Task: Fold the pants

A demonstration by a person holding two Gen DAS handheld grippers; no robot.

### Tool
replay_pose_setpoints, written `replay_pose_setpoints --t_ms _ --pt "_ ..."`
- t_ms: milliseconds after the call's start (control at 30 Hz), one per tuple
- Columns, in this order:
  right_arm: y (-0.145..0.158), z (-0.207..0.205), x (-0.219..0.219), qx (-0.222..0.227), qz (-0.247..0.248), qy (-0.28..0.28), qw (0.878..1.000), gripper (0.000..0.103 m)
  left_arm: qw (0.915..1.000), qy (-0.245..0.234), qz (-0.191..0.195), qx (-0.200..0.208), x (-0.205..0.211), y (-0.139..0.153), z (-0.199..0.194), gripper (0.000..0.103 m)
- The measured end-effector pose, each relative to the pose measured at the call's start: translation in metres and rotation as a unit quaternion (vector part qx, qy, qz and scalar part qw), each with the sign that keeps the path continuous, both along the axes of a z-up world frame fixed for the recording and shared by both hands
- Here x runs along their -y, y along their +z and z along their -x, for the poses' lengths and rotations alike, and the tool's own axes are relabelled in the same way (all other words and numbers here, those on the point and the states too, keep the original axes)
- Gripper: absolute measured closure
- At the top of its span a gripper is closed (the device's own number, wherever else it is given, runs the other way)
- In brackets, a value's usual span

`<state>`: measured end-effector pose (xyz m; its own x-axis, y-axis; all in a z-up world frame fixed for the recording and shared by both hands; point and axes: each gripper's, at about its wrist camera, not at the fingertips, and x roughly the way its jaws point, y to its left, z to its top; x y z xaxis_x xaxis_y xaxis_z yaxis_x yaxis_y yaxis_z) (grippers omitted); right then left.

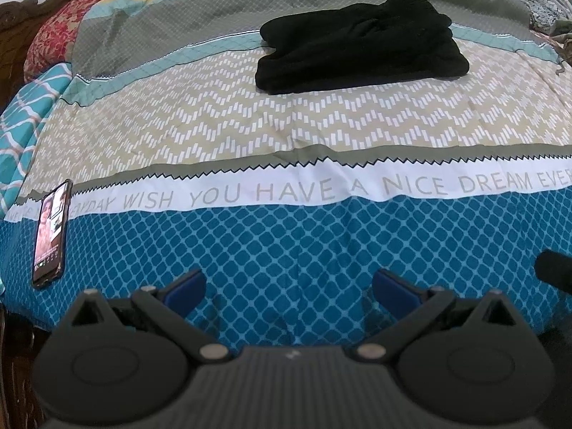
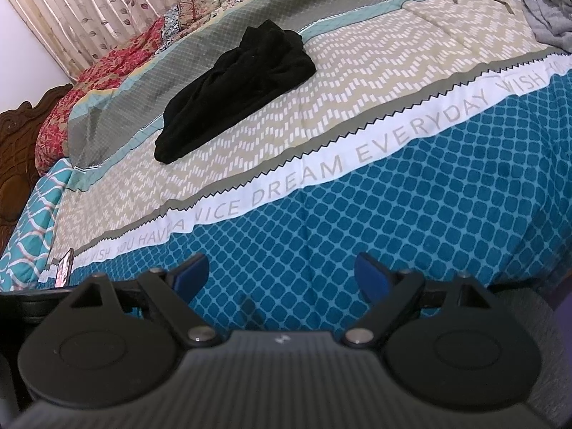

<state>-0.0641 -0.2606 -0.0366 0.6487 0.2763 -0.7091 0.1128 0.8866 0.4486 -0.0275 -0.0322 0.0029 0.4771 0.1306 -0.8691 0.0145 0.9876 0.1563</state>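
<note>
- The black pants (image 1: 361, 44) lie in a compact folded bundle on the far part of the bedspread (image 1: 286, 236), across its beige zigzag band and grey band.
- The left gripper (image 1: 289, 286) has its jaws spread wide with nothing between them, over the near blue diamond-patterned edge; the pants lie well apart from it, far ahead and slightly right.
- The right gripper (image 2: 280, 275) is likewise spread and empty over the same blue band; the pants (image 2: 236, 89) sit far ahead and to its left.
- A phone (image 1: 50, 239) with a lit screen lies at the near left, on the lettered white stripe.
</note>
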Motion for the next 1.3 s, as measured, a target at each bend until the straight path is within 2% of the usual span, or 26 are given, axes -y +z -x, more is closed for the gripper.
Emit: replay_pose_setpoints --t_ms 933,1133,1300 --pt "-0.0035 -0.0001 -0.0005 -0.003 -0.002 -0.001 1.0 0.013 0.9999 0.0 0.006 -0.011 -0.0004 -0.0062 -0.0018 0.0" --pt "-0.0046 -0.0006 0.0004 -0.003 -0.002 -0.002 1.0 0.013 1.0 -0.002 0.005 -0.007 0.0002 -0.0058 -0.0028 0.0" --pt "-0.006 -0.0004 0.0015 0.002 0.0 0.002 1.0 0.013 0.9998 -0.014 0.011 0.013 0.003 -0.0007 -0.0019 0.0"
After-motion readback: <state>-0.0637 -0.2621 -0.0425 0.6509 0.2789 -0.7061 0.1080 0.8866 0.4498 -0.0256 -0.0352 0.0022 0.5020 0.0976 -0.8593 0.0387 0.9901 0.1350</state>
